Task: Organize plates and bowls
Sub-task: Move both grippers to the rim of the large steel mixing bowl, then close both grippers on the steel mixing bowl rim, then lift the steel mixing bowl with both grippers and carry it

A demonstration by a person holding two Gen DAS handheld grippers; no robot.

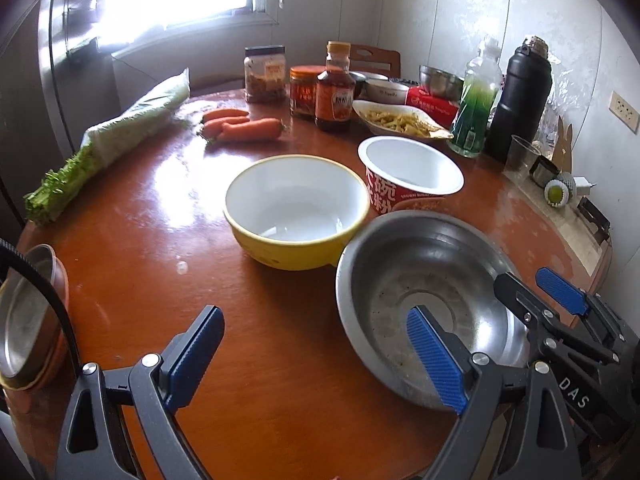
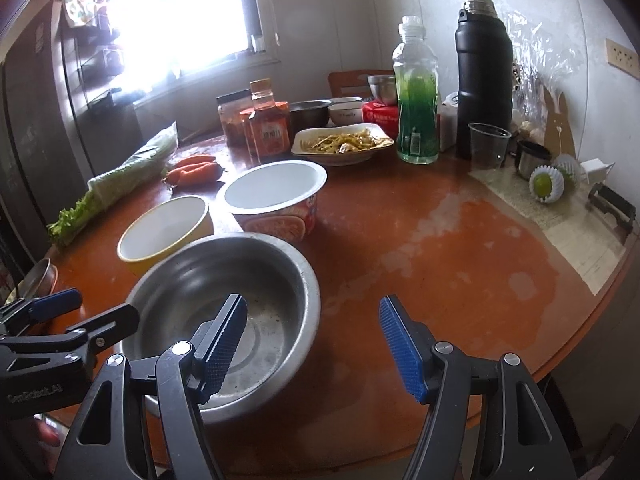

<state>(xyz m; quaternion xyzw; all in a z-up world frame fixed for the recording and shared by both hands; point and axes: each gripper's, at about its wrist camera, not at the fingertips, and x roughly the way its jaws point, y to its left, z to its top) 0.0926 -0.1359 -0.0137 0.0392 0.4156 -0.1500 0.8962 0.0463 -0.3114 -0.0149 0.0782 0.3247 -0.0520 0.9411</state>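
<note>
A large steel bowl (image 1: 424, 280) (image 2: 224, 280) sits at the table's near edge. Behind it stand a yellow bowl (image 1: 296, 212) (image 2: 164, 232) and a red paper noodle bowl (image 1: 408, 172) (image 2: 276, 196). My left gripper (image 1: 316, 356) is open and empty, its right finger over the steel bowl. My right gripper (image 2: 312, 344) is open and empty, its left finger over the steel bowl; it also shows in the left wrist view (image 1: 532, 288). Small stacked dishes (image 1: 28, 320) sit at the far left edge.
A plate of food (image 2: 340, 144), sauce jars (image 2: 268, 128), carrots (image 1: 244, 126), bagged greens (image 1: 116, 136), a green bottle (image 2: 416, 96), a black flask (image 2: 484, 64), a plastic cup (image 2: 488, 144) and more bowls (image 2: 312, 114) crowd the table's back. The wooden table (image 2: 440, 240) is round.
</note>
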